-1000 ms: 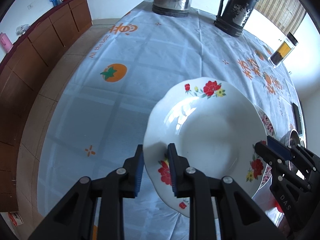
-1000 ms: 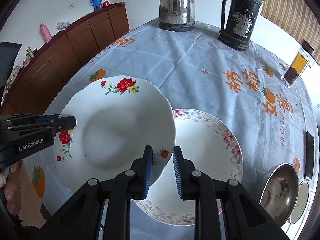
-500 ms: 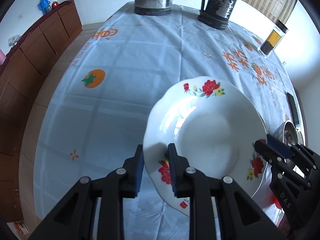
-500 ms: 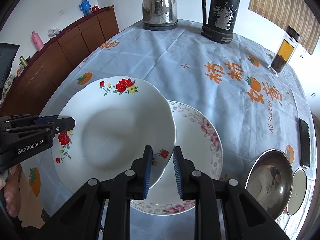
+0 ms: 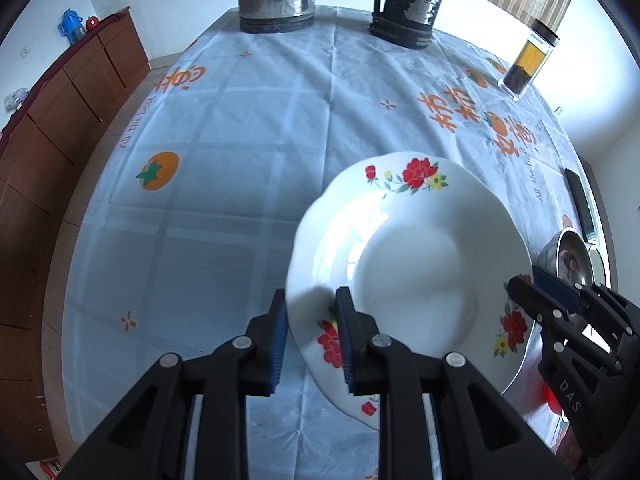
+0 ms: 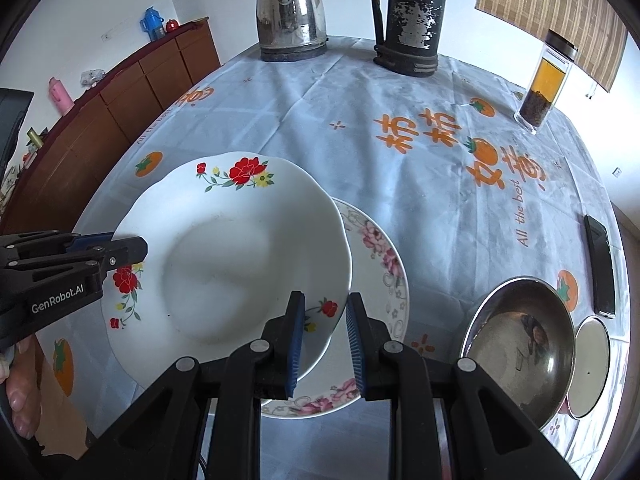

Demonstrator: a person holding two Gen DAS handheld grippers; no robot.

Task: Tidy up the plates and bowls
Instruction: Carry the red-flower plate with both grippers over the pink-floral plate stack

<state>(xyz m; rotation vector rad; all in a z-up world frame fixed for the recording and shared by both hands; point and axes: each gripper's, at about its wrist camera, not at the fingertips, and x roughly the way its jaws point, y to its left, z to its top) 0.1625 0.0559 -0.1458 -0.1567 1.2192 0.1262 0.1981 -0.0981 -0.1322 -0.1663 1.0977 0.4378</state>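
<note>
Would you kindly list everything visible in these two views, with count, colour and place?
red-flower plate: one, white, held above the table by both grippers
pink-flower plate: one, white, on the cloth, partly under the held plate
steel bowl: one, silver, near right
round lid: one, pale, right of the bowl
phone: one, black, right edge
kettle: one, silver, far end
flask: one, black, beside the kettle
tea jar: one, clear, far right
tablecloth: one, pale blue with orange prints
sideboard: one, brown, left
left gripper: black, on the plate's rim
right gripper: black, on the opposite rim

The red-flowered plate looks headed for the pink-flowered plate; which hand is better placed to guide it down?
Probably the right gripper: it grips the red-flowered plate on the rim directly above the pink-flowered plate.
</note>
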